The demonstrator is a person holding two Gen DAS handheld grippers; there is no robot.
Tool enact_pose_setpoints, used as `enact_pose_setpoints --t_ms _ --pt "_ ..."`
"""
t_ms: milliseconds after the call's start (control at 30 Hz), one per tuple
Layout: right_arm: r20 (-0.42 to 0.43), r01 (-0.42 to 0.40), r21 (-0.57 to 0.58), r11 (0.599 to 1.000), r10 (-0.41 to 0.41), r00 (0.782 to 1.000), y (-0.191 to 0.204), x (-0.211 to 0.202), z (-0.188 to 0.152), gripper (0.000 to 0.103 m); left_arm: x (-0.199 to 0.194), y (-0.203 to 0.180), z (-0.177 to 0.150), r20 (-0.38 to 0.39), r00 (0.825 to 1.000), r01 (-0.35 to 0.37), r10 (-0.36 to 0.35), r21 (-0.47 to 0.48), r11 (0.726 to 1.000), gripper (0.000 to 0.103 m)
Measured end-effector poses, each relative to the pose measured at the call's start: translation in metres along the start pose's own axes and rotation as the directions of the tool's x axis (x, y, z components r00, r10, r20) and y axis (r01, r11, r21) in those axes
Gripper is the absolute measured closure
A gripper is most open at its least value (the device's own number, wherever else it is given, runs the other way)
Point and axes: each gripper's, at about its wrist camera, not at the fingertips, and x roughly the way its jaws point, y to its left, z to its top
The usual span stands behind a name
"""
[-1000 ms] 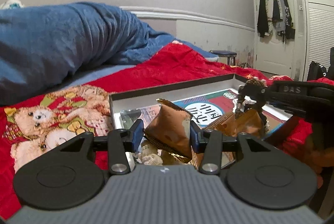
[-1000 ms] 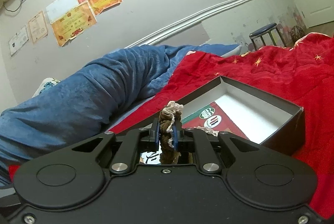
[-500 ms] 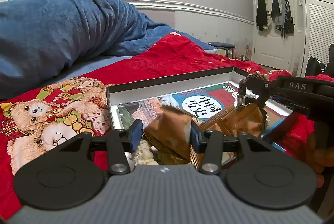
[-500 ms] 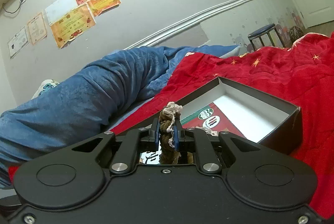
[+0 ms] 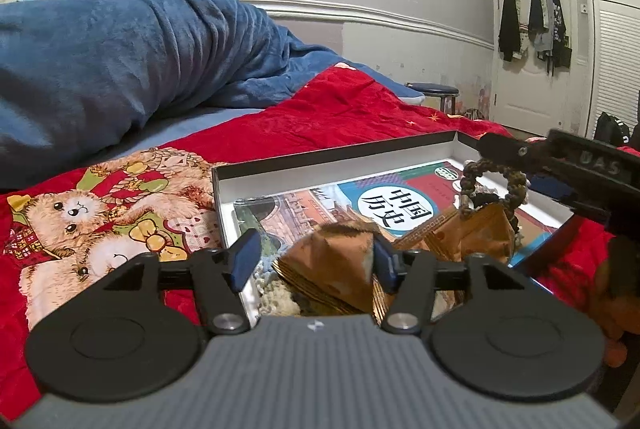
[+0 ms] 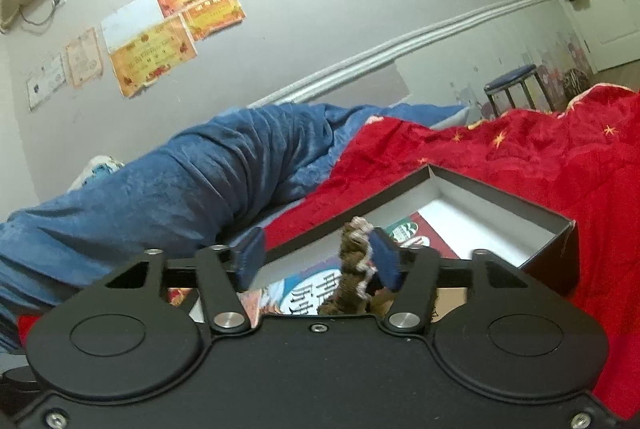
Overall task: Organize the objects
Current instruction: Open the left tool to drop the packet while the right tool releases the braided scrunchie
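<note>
A bed fills both views, spread with a red blanket [image 5: 344,117] that carries a teddy-bear print [image 5: 100,217] toward its near left edge. A rumpled blue blanket [image 5: 120,69] lies along the far side of the bed, against the grey wall.

On the red blanket sits a shallow black box [image 5: 332,155] with white inner walls, its far right corner toward the door. A book [image 5: 384,201] with a colourful cover and a white disc of Chinese characters lies flat on the box floor.

The left gripper [image 5: 310,261] reaches over the near edge of the box. Its jaws are opening: the left pad [image 5: 246,259] stands clear, while a brown fan-shaped ornament [image 5: 332,269] sits between the pads, against the right one, and rests inside the box at its near edge.

The right gripper [image 6: 316,261] hangs over the right side of the box, and its jaws are also opening. A braided brown-and-cream cord [image 6: 354,269] stands upright between the pads, close to the right pad and apart from the left one. In the left wrist view this cord forms a loop [image 5: 494,185] rising from a second brown ornament [image 5: 476,233] that rests in the box on the book, just under the right gripper's finger [image 5: 516,153].
</note>
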Motion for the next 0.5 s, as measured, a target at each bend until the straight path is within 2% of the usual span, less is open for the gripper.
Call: enact_pose_setpoints --t_ms 67,100,233,500 --pt "0.026 -0.014 0.035 0.999 0.013 1.0 -0.005 -0.005 0.001 0.018 -0.002 0.0 0.0 0.015 1.0 -0.01 0.01 -0.001 1.0 0.024" --pt "0.032 -0.019 0.054 0.998 0.017 0.999 -0.008 -0.006 0.001 0.016 -0.005 -0.002 0.0 0.033 0.999 -0.019 0.019 0.0 1.0 0.02" --pt "0.065 -0.049 0.135 0.99 0.04 0.997 -0.022 -0.011 0.004 0.016 -0.012 -0.006 0.0 0.085 0.996 -0.03 0.027 0.028 0.999 0.015" --pt "0.077 -0.052 0.145 0.988 0.041 0.996 -0.023 -0.026 0.005 0.015 -0.026 -0.019 0.0 0.143 0.989 -0.057 0.046 0.069 0.996 0.0"
